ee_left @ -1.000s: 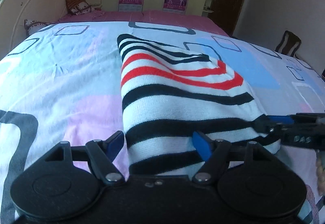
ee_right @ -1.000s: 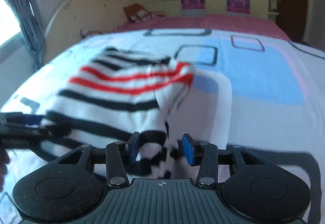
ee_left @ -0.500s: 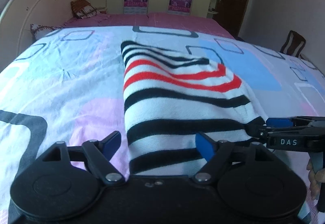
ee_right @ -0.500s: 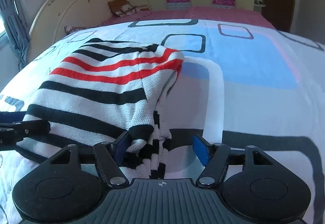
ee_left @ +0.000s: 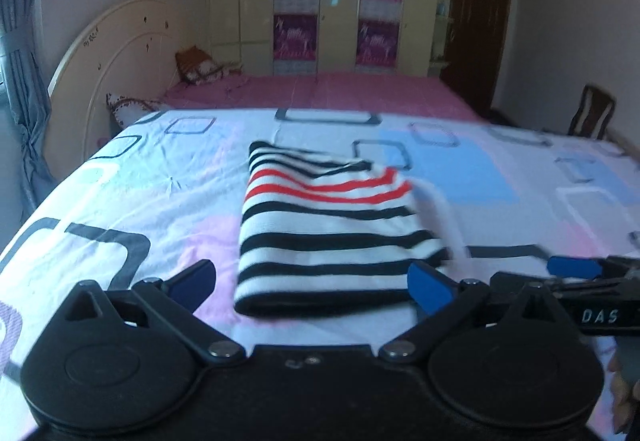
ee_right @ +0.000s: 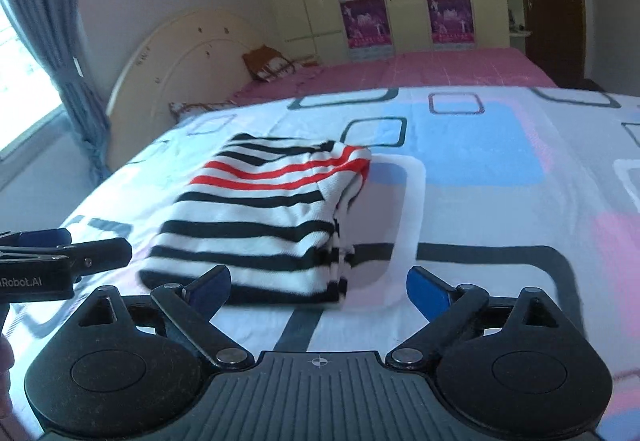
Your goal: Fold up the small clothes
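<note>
A small folded garment (ee_left: 332,233), white with black stripes and two red ones, lies flat on the patterned bed sheet (ee_left: 140,201). It also shows in the right wrist view as the striped garment (ee_right: 260,225). My left gripper (ee_left: 310,287) hovers just in front of its near edge, jaws opening wide, nothing pressed between them. My right gripper (ee_right: 318,291) hangs off the garment's near right corner, jaws also opening, not touching the cloth. Each gripper appears in the other's view: the right gripper (ee_left: 580,273) at the right edge, the left gripper (ee_right: 60,253) at the left edge.
The bed carries a pink cover (ee_left: 320,91) at the far end, with pillows (ee_left: 204,69) by the curved headboard (ee_right: 180,53). A wardrobe with purple posters (ee_left: 336,13), a dark door (ee_left: 476,25), a chair (ee_left: 592,117) and curtains (ee_right: 36,41) ring the bed.
Both grippers let go of the garment, opened wide and drew back and upward. The garment now lies flat and folded on the sheet.
</note>
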`<state>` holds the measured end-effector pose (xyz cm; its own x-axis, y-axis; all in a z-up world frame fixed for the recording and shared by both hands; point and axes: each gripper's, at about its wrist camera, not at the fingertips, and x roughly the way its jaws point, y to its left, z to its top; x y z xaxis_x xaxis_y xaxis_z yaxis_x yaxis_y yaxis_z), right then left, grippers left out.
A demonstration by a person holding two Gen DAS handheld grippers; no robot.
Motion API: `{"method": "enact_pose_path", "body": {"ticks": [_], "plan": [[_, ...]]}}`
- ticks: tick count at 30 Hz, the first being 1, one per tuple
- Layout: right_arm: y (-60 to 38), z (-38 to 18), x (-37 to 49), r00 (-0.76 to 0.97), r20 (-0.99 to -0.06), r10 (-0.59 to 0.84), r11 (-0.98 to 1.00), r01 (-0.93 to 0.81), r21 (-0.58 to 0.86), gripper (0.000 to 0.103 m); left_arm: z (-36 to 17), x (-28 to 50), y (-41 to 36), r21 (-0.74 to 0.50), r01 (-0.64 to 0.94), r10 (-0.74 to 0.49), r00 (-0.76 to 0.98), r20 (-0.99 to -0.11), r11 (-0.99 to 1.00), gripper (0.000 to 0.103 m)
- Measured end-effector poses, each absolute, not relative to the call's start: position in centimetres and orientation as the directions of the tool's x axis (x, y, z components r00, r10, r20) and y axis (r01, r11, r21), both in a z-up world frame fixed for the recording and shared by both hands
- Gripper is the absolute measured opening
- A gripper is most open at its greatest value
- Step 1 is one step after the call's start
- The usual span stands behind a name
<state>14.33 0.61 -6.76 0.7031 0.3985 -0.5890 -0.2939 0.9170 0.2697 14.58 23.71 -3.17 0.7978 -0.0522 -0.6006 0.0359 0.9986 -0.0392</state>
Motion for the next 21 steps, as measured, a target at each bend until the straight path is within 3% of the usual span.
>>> {"method": "enact_pose_path", "body": {"ticks": [2,8,13,21], "plan": [[0.1,-5.6,12.1,0.707,-0.58,0.404,0.915,-0.306,0.264,0.103,-2.3,12.5,23.6,-0.072,0.045,-0.079,0.807,-0.586,0.996,0.102],[-1.1,-1.3,4.9,0.75,-0.546,0.373,0.928,-0.303,0.218,0.103,-0.1,7.2,22.7,-0.059,0.039,-0.066,0.821,-0.567,0.998,0.102],[-1.8,2.2,0.6,0.825,-0.461,0.328,0.945,-0.274,0.18,0.103,1.9,3.8,21.9,-0.024,0.026,-0.035,0.844,-0.535,0.999,0.103],[-1.1,4.1,-2.6,0.872,-0.409,0.269,0.963,-0.244,0.113,0.103,3.3,1.6,21.6,-0.019,-0.037,0.022,0.854,-0.52,0.999,0.103]]}}
